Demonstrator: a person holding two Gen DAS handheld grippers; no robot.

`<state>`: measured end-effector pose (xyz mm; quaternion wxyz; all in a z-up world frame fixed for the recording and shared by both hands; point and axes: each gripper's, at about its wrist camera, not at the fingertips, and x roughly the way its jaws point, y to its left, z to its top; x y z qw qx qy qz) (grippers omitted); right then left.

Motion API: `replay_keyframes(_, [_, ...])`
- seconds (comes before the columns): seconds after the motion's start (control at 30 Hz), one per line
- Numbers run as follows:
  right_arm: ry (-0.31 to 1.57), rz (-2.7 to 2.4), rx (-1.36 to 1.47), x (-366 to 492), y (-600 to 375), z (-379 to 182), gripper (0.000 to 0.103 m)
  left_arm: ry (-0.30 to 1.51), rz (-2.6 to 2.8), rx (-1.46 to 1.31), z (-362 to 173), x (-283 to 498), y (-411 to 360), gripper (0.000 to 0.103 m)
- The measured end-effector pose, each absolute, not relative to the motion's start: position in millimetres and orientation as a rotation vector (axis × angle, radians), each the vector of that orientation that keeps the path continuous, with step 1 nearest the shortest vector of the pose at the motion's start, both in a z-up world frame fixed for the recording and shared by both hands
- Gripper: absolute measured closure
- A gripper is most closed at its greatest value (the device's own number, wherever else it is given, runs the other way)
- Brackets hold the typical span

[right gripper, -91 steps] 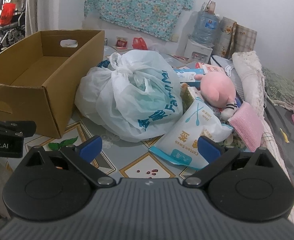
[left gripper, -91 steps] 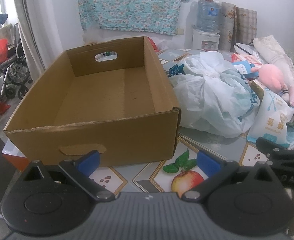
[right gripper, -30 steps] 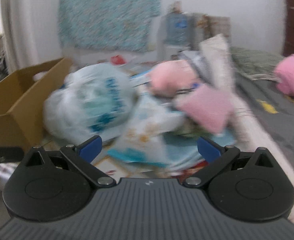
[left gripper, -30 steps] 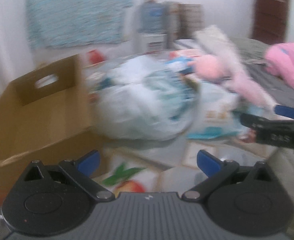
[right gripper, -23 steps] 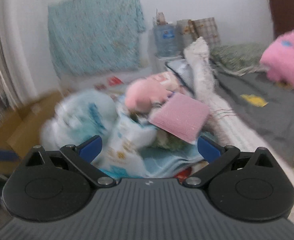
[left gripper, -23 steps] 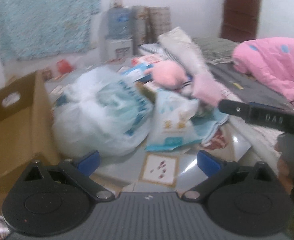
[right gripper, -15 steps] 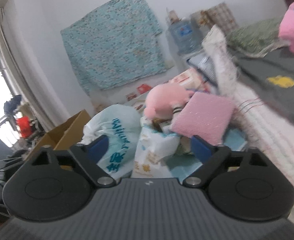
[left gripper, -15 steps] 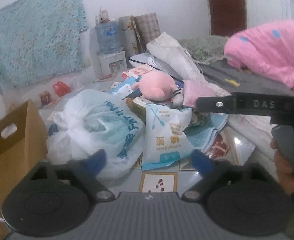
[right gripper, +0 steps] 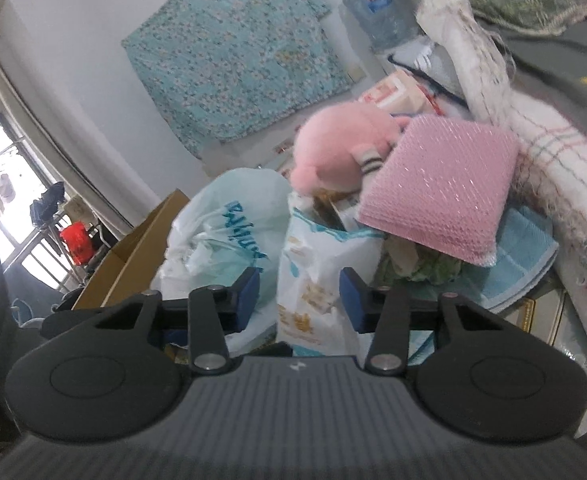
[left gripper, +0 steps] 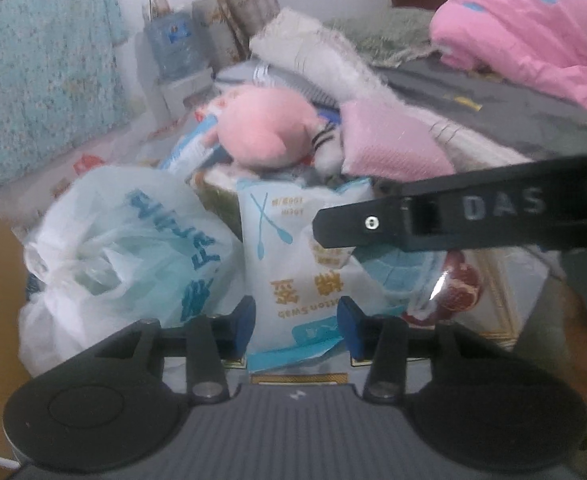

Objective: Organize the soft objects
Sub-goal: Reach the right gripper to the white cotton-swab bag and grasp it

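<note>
Both sets of fingers were closing with nothing pinched: the left gripper (left gripper: 296, 330) framed the cotton-swab packet (left gripper: 293, 264), the right gripper (right gripper: 299, 298) aimed over it. The packet leaned on the heap mid-counter, beside the plastic bag (left gripper: 125, 248), below the pink plush (right gripper: 341, 140), likely awaiting boxing.

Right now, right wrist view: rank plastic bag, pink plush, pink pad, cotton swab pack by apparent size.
1. plastic bag
2. pink pad
3. cotton swab pack, close to the pad; it sits nearer the camera and is partly hidden, so unsure
4. pink plush
</note>
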<state>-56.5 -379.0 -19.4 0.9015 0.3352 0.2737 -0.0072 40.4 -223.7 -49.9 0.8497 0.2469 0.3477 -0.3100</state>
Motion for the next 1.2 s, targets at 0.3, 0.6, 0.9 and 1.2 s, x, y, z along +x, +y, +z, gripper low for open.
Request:
replay_keyframes(0.3, [0.608, 0.009, 0.826, -44, -394, -44, 0.064, 0.829, -0.72, 0.493, -63, 58, -233, 0.023])
replay_keyframes(0.6, [0.624, 0.095, 0.906, -41, -392, -50, 0.066, 0.888, -0.84, 0.444, -56, 45, -231, 0.022])
replay_keyframes(0.9, [0.641, 0.076, 0.896, -51, -395, -45, 0.063, 0.828, -0.786, 0.457, -55, 38, -213, 0.018])
replay_keyframes(1.2, [0.644, 0.068, 0.949, -47, -407, -54, 0.048, 0.848, -0.738, 0.424, -64, 65, -217, 0.018])
